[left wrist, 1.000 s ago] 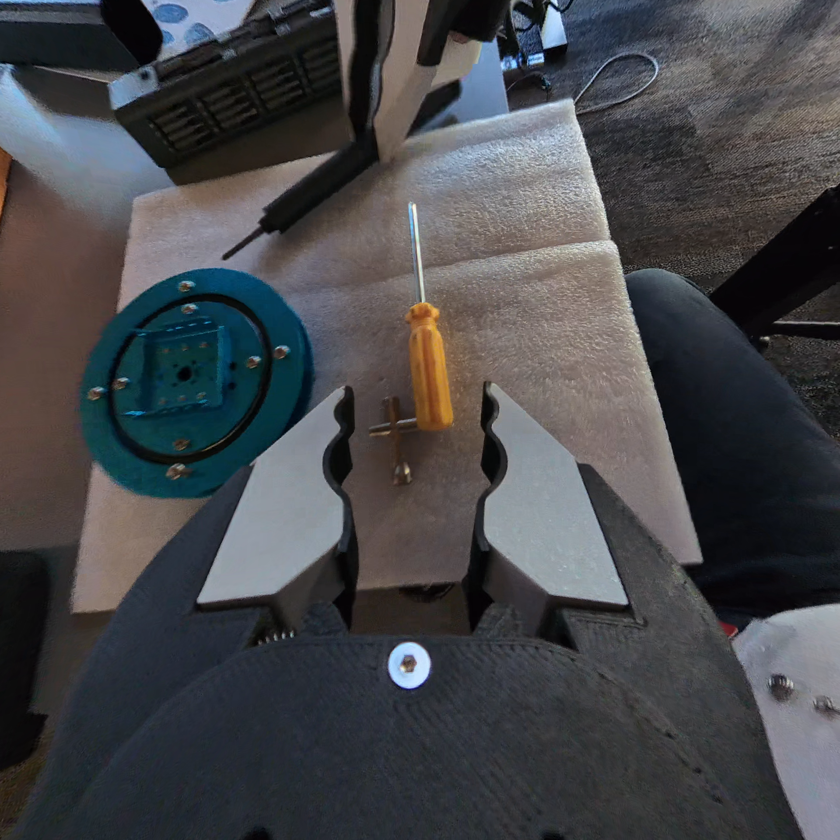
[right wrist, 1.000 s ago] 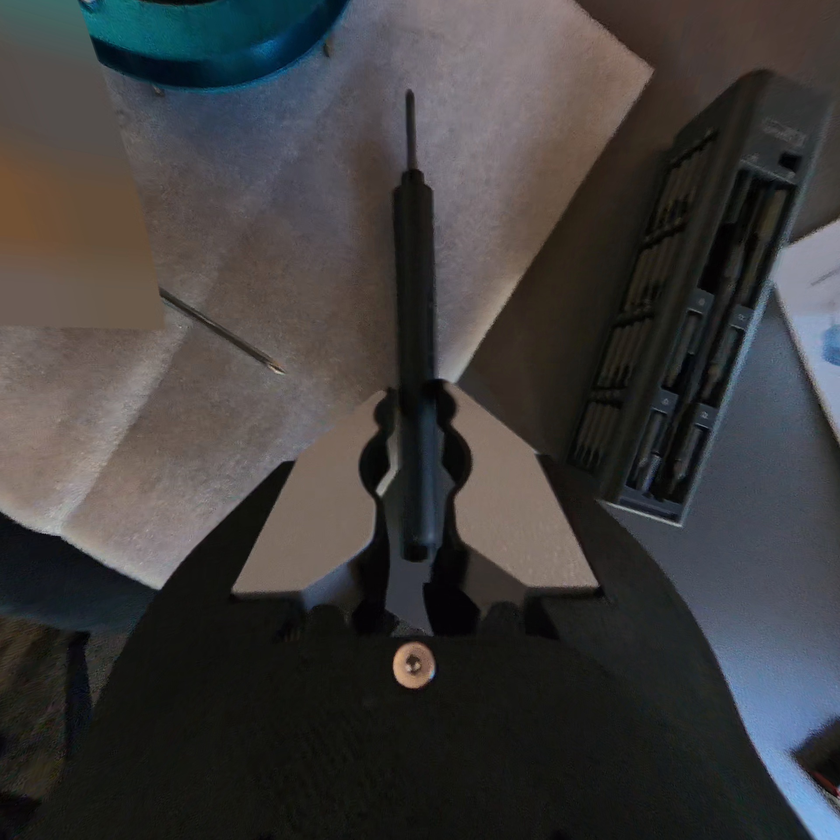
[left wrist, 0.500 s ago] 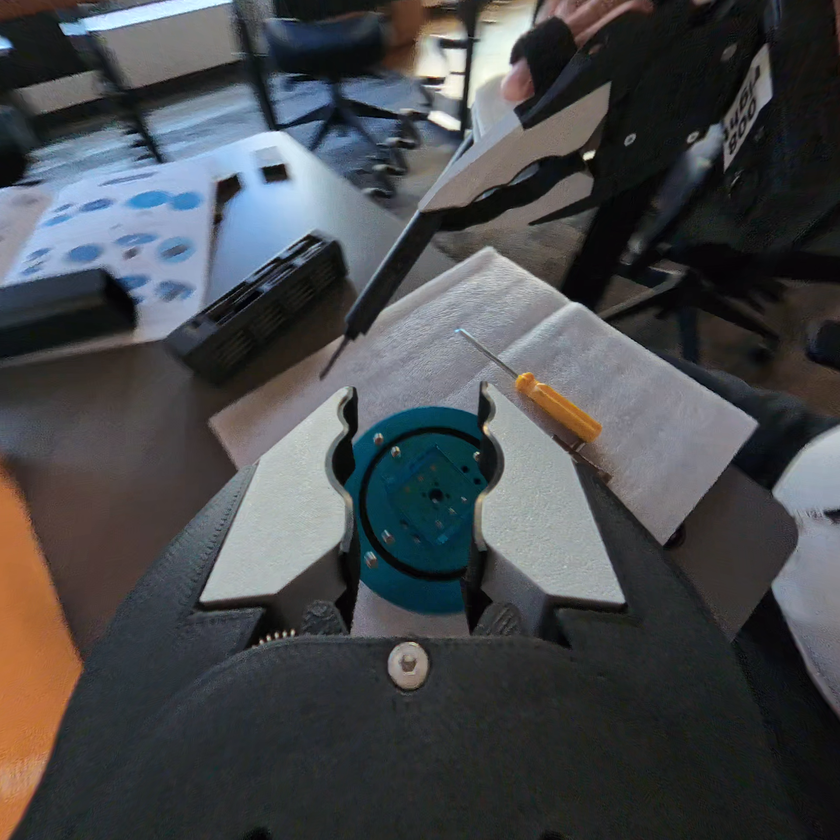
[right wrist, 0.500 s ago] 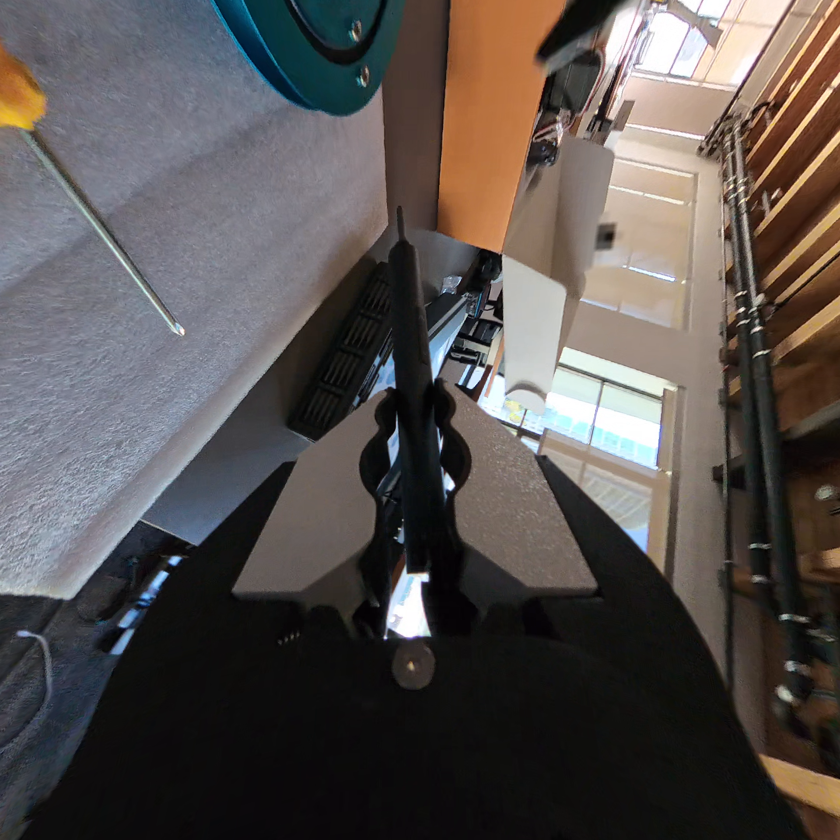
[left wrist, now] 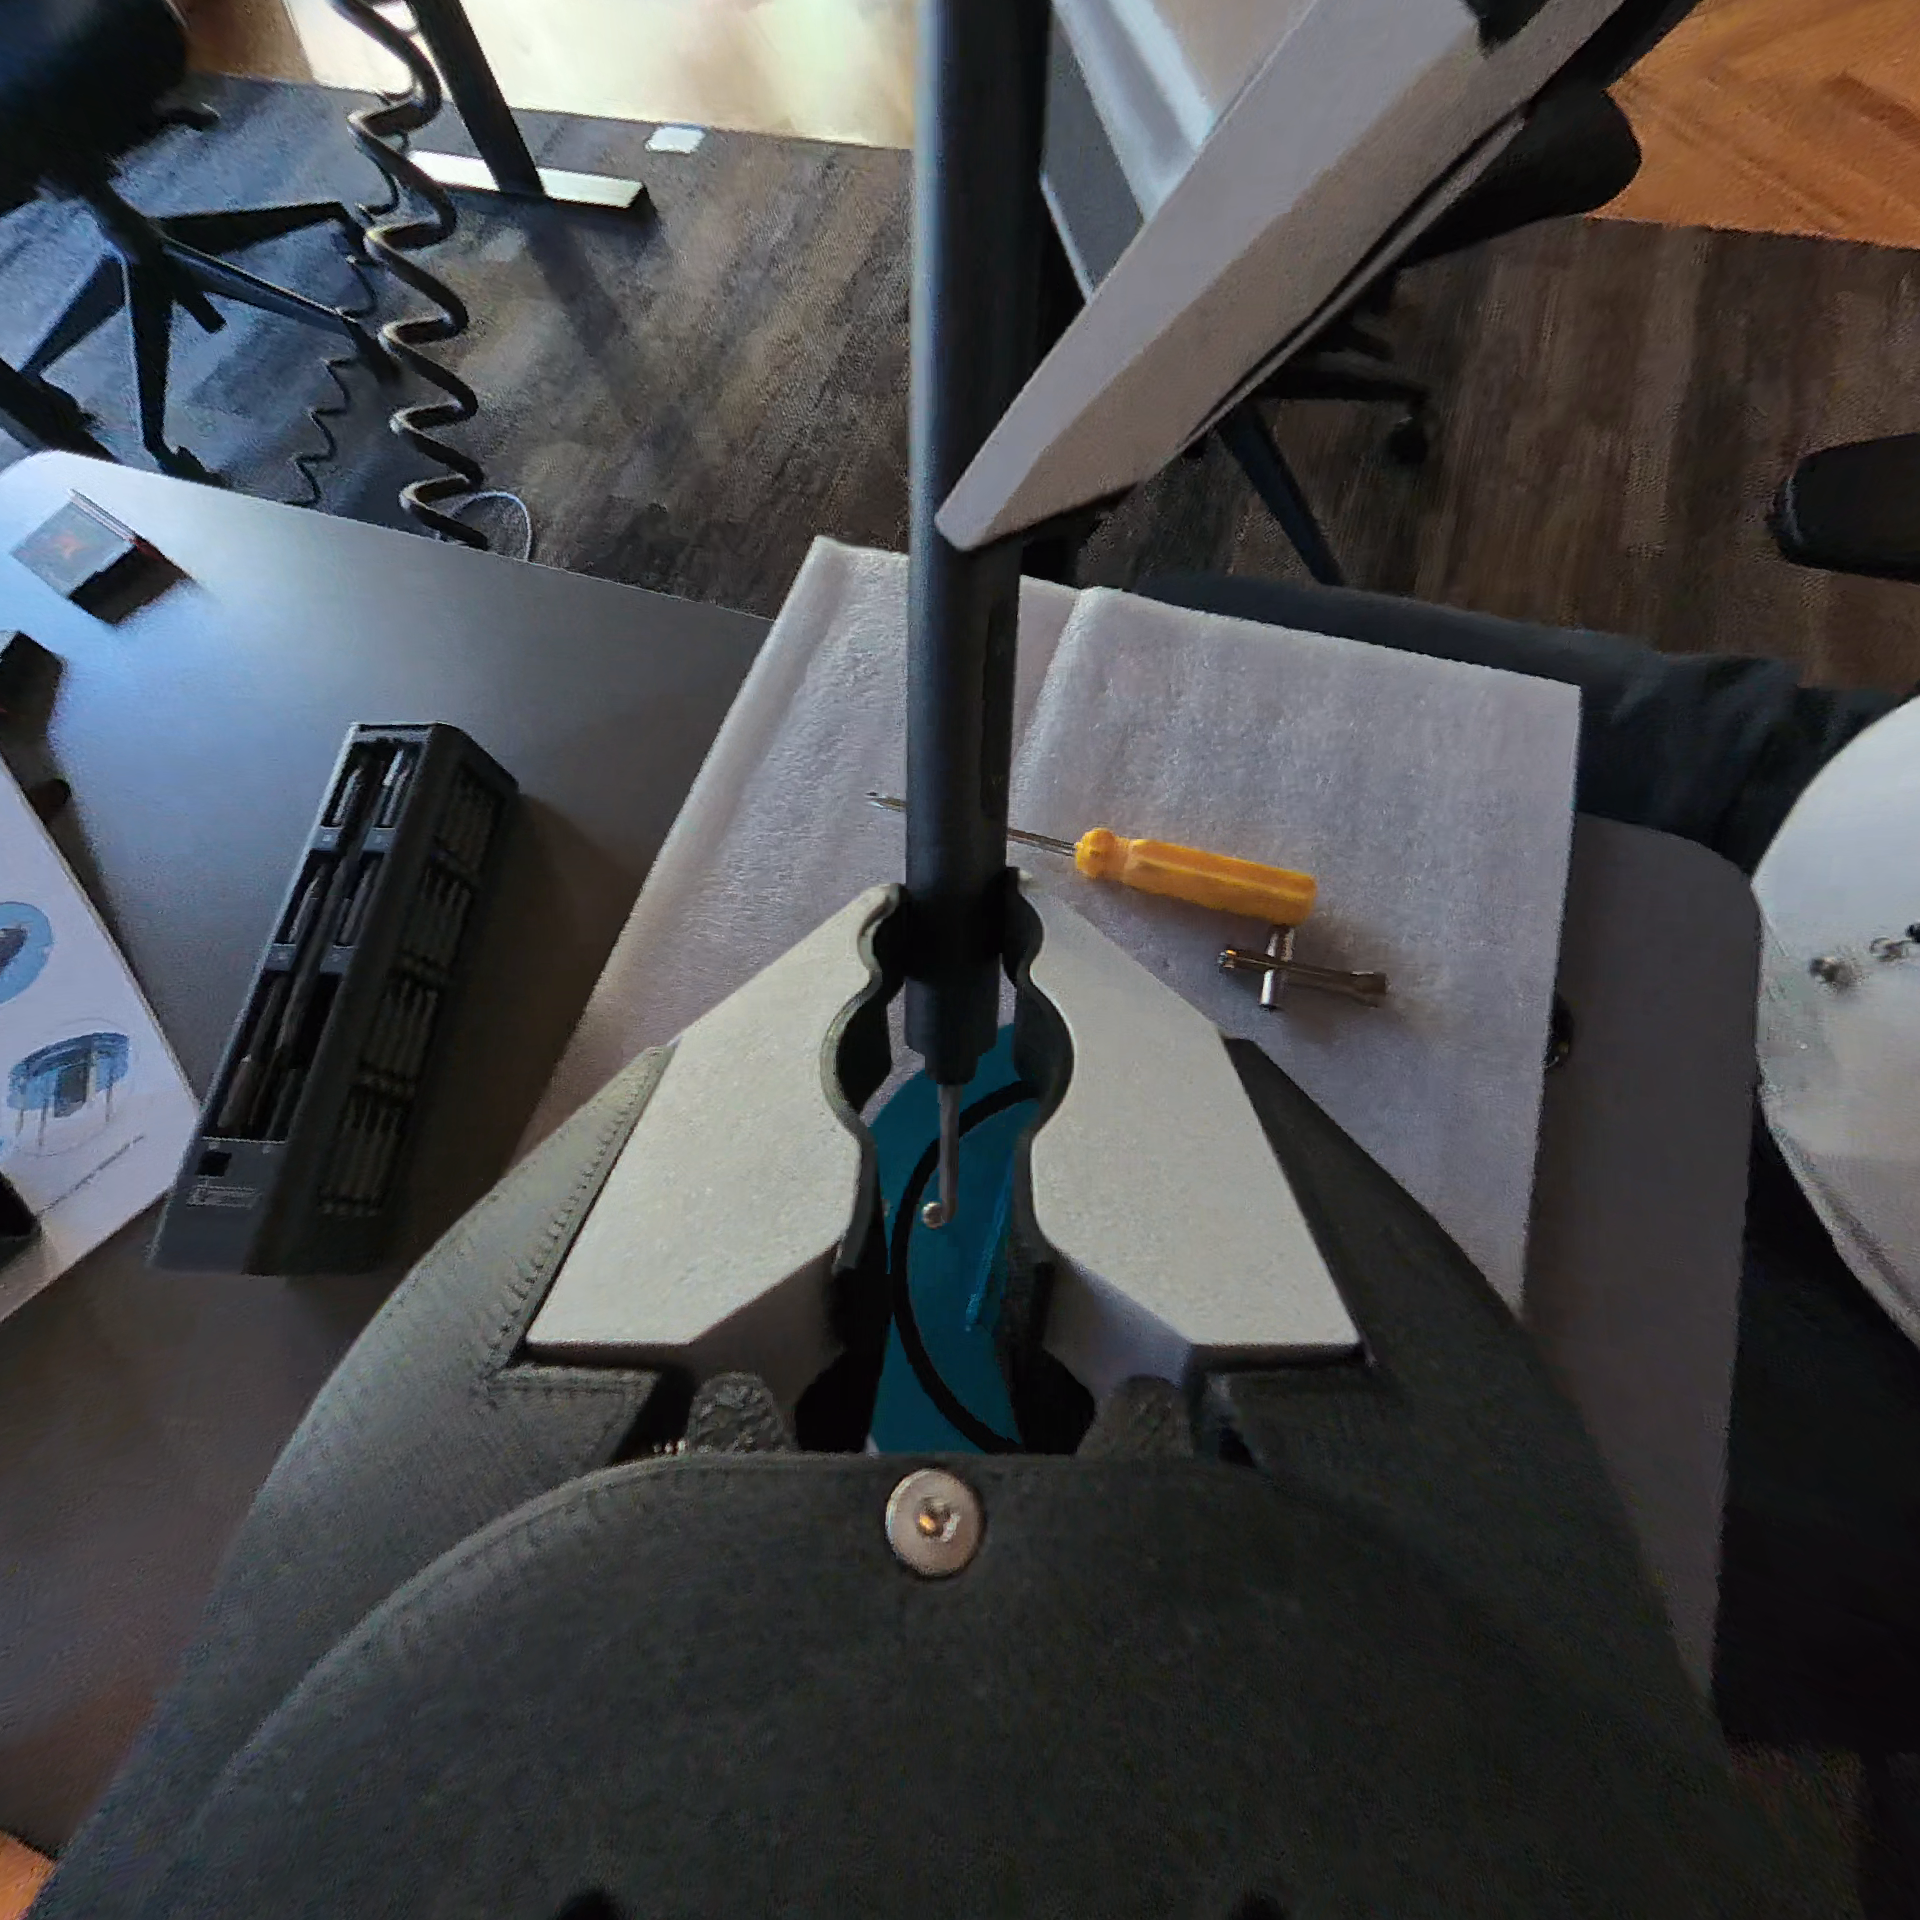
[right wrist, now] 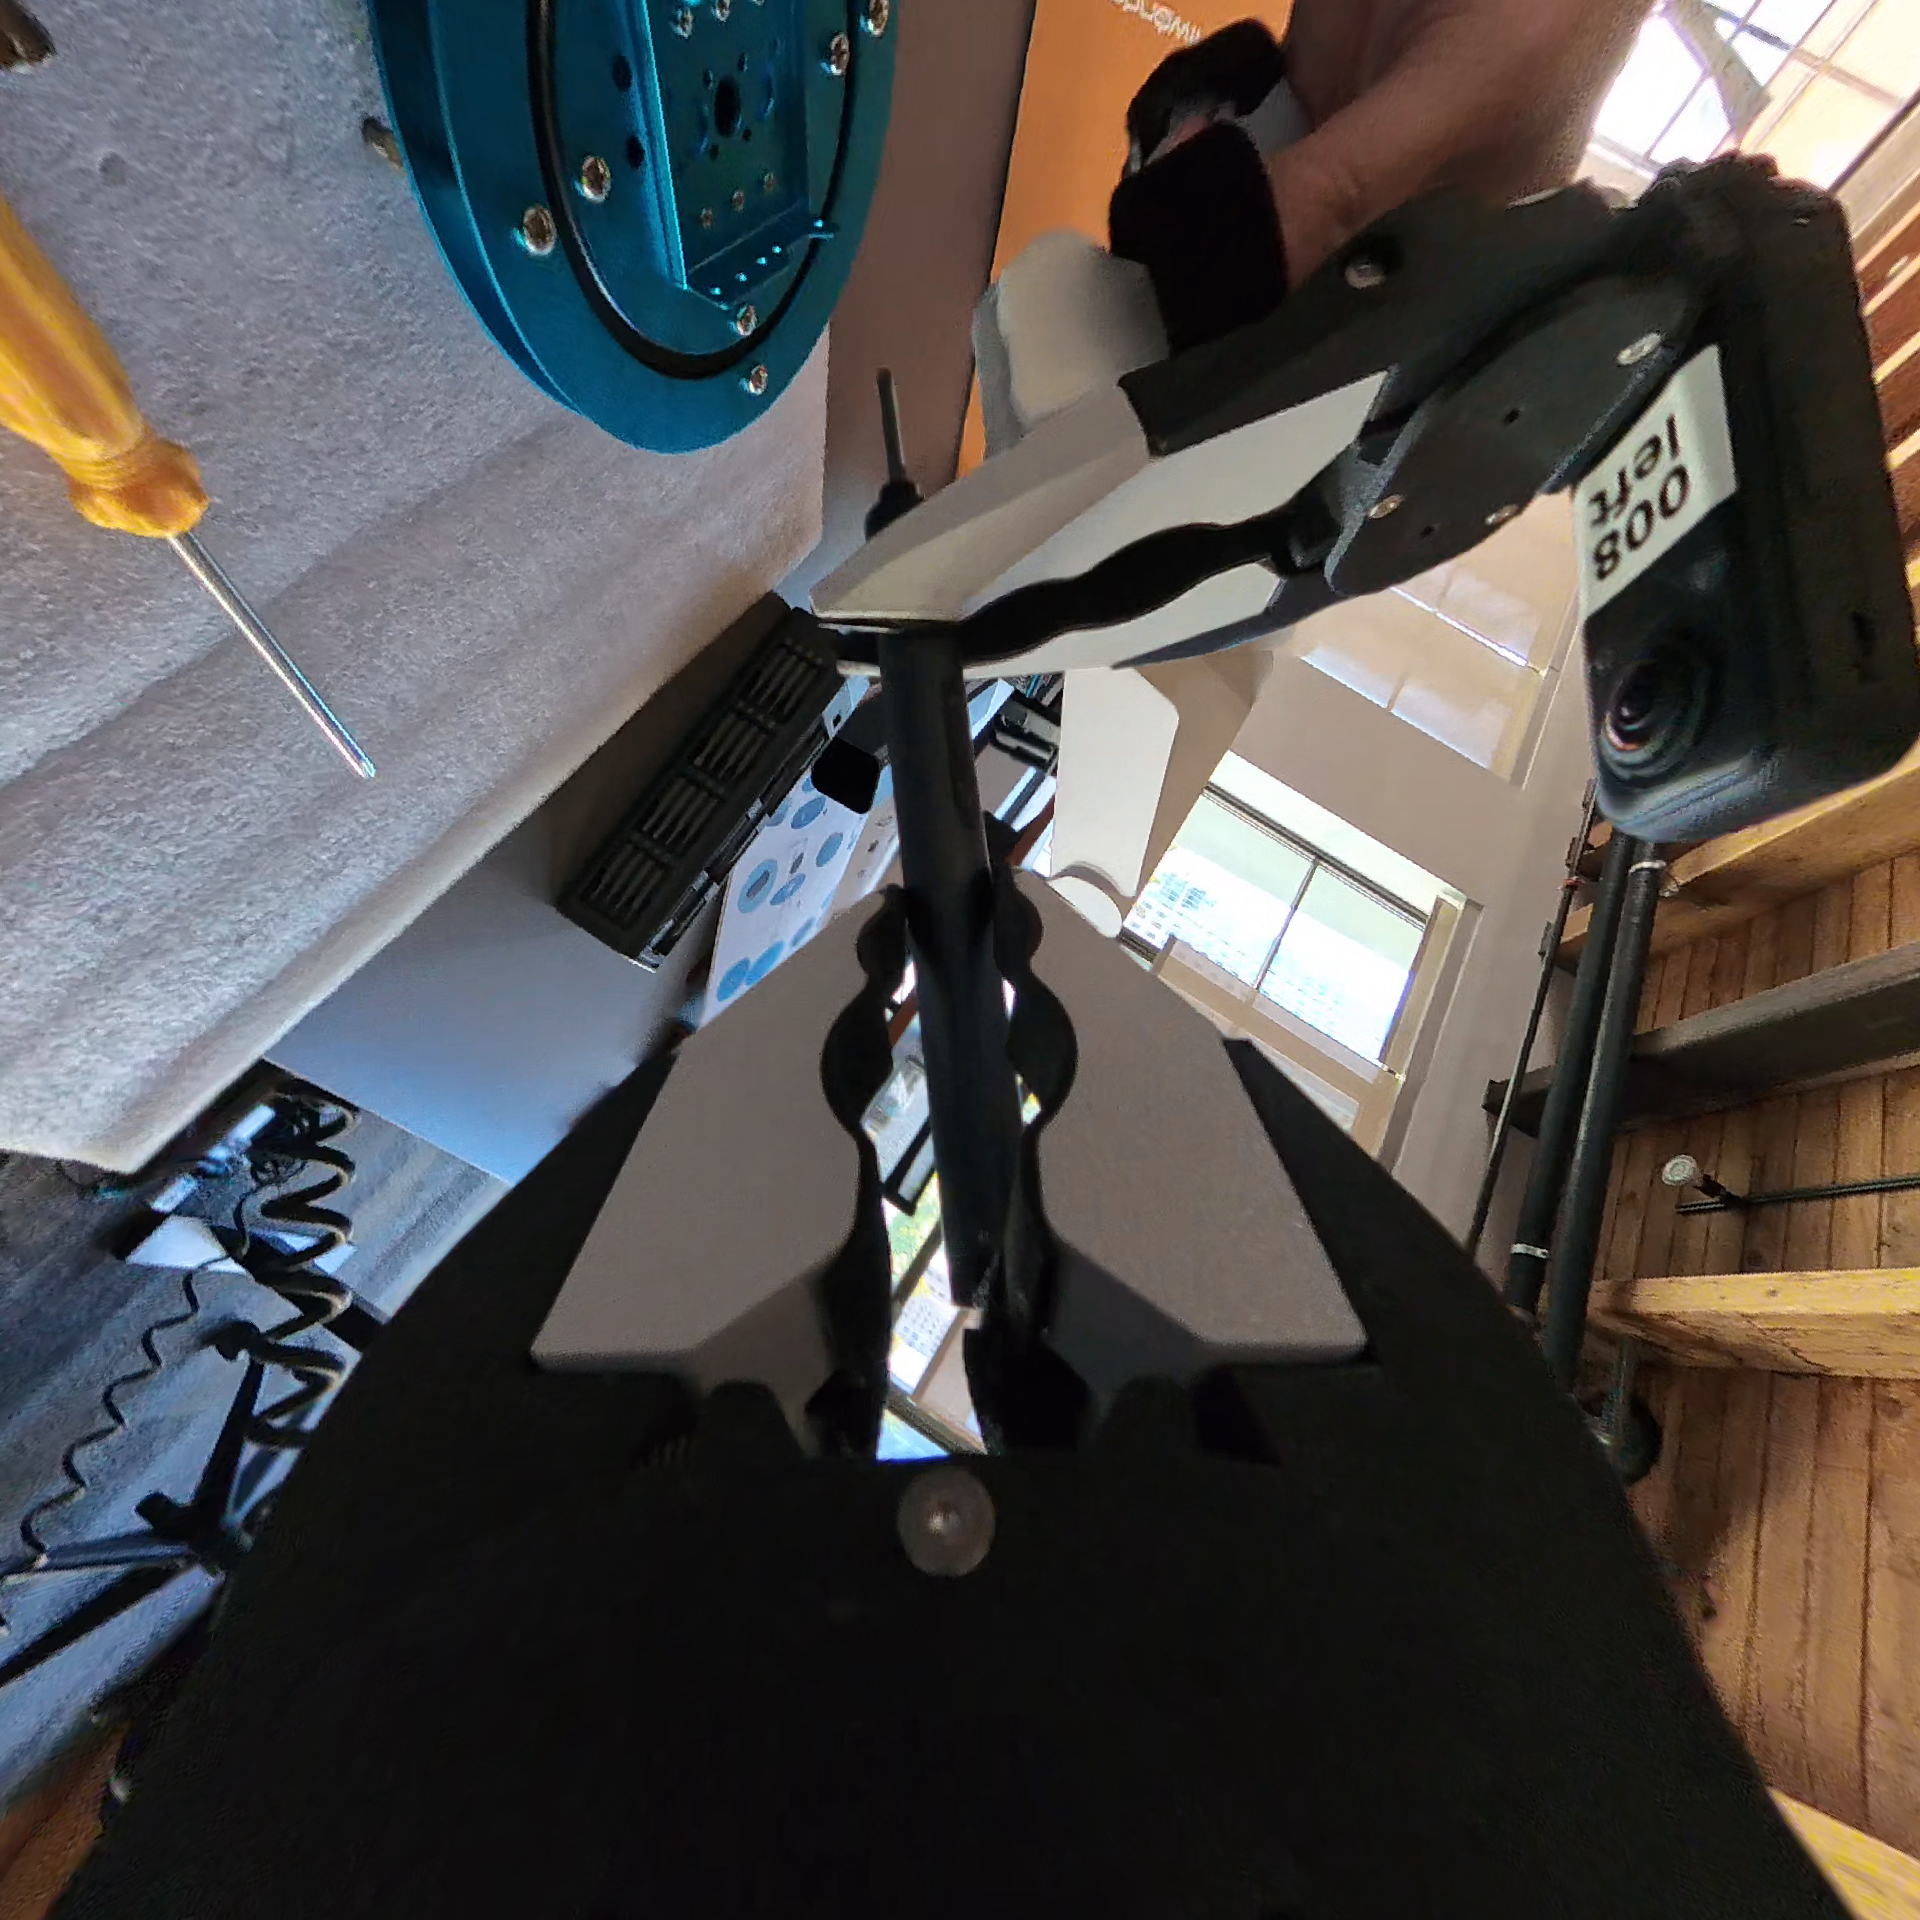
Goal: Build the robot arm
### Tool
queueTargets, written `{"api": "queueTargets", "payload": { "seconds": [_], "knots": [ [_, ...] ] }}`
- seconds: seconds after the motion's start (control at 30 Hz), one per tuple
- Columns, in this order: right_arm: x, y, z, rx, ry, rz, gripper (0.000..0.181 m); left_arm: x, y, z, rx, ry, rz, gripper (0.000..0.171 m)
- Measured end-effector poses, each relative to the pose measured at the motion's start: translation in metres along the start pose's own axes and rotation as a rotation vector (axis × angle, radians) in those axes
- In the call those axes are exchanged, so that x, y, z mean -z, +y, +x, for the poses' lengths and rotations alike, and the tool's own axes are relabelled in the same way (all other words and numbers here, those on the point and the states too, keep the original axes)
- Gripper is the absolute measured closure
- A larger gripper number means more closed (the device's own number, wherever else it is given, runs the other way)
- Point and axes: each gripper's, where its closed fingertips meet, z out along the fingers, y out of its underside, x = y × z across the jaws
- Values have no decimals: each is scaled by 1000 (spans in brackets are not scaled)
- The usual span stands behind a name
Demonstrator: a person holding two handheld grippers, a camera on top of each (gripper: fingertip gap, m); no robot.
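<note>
A black precision screwdriver (left wrist: 961,416) is held off the table, tip pointing down. My left gripper (left wrist: 954,914) is shut on its lower end, just above the thin bit. Under the bit, between the jaws, lies a teal metal disc (left wrist: 935,1299). My right gripper (right wrist: 951,904) is shut on the upper part of the same screwdriver (right wrist: 935,779). It shows in the left wrist view (left wrist: 987,540) above my left one. In the right wrist view my left gripper (right wrist: 883,623) pinches the shaft farther along. The teal disc (right wrist: 644,156) lies on a white foam pad (right wrist: 208,883).
An orange-handled screwdriver (left wrist: 1195,883) and a small cross-shaped metal key (left wrist: 1299,977) lie on the foam pad (left wrist: 1299,748). A black bit case (left wrist: 343,997) and a printed sheet (left wrist: 62,1060) are to the left. A white plate (left wrist: 1849,1039) is at the right edge. The tips of one gripper are about 6 cm away from the tips of the other.
My right gripper lifted the black screwdriver off the pad and tipped it upright. My left gripper swung over the teal disc and closed on the screwdriver's lower end.
</note>
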Motion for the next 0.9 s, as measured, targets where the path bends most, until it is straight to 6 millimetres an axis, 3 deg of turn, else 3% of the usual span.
{"api": "queueTargets", "payload": {
  "seconds": [0.1, 0.2, 0.27, 0.33, 0.4, 0.47, 0.53, 0.6, 0.7, 0.77, 0.9],
  "knots": [
    [1, 7, 10, -4, -5, -51, 164, 6, -7, 4, 30, -46, 27, 155],
    [7, 20, 42, -135, 76, -115, 155, 25, -24, 9, 111, -75, 169, 155],
    [23, 38, 68, -248, 170, -213, 141, 41, -35, 16, 196, -60, 299, 156],
    [53, 47, 86, -560, 298, -219, 142, 56, -39, 23, 259, -58, 402, 155],
    [76, 25, 86, -1037, 347, 10, 147, 68, -41, 34, 298, -56, 488, 155],
    [90, -19, 81, -1497, 234, 429, 139, 74, -44, 47, 322, -46, 550, 156],
    [90, -33, 79, -1856, 166, 703, 121, 77, -47, 57, 323, -69, 591, 156],
    [78, -41, 75, -2089, 55, 876, 123, 79, -56, 66, 312, -101, 637, 156],
    [71, -46, 85, -2215, 68, 1010, 143, 74, -69, 78, 290, -137, 684, 156],
    [72, -41, 87, -2213, 146, 979, 166, 71, -75, 84, 285, -149, 703, 156],
    [70, -40, 88, -2244, 106, 964, 163, 67, -78, 84, 284, -213, 685, 156]
  ]
}}
